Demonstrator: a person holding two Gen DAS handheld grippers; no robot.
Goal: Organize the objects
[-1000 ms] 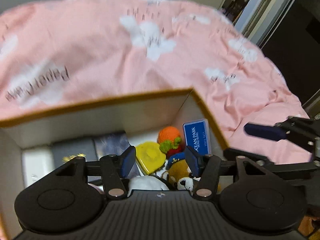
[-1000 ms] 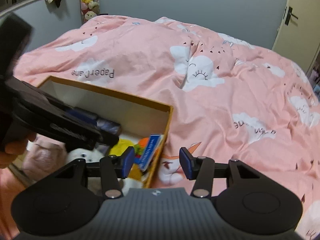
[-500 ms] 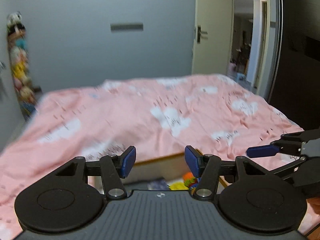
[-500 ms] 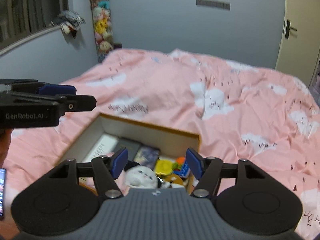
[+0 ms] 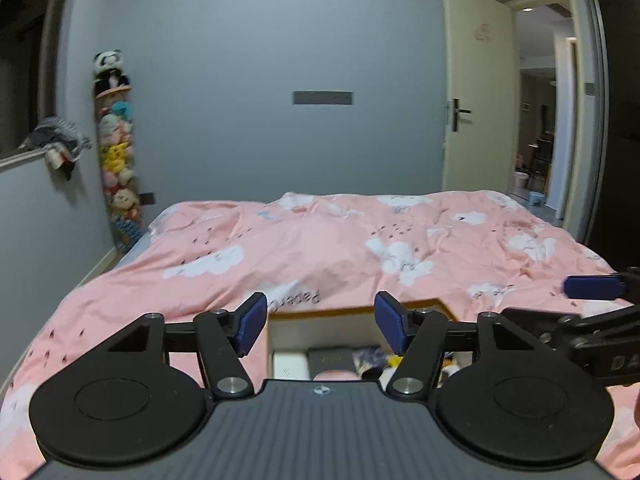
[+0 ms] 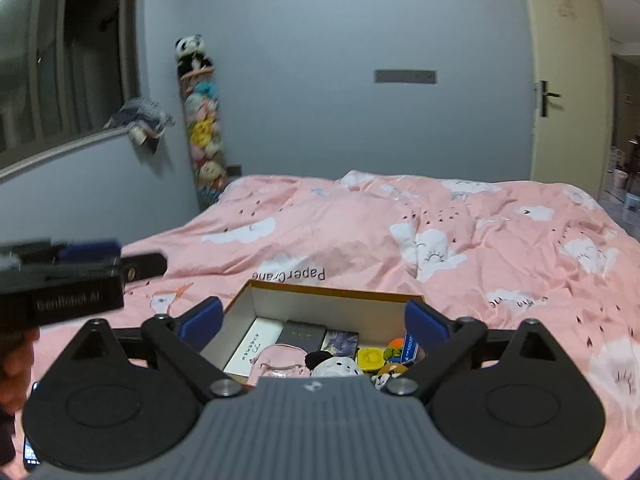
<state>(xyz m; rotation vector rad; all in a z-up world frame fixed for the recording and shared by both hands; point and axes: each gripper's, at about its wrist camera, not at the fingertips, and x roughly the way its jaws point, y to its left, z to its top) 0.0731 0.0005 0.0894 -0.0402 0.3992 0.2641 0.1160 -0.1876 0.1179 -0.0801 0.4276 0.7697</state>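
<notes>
Two hand-held grippers hang over the near end of the bed, both empty. The right gripper (image 6: 314,320) has just been opening and its jaws now stand wide, nothing between the blue pads. The left gripper (image 5: 320,322) has also just been opening, spread nearly as far, with nothing in it.

Just below and ahead of both sits an open cardboard box (image 6: 332,291) with a brown rim, resting on the pink cloud-print duvet (image 6: 460,240). Inside it, from the right gripper's left to its right, lie a white flat box (image 6: 252,346), a dark booklet (image 6: 302,334), a yellow round case (image 6: 370,358), an orange knitted toy (image 6: 394,348) and a blue card (image 6: 410,350), with a white plush (image 6: 336,366) nearest the gripper.

Beyond the bed, a column of stuffed toys (image 6: 202,120) hangs on the grey wall.
</notes>
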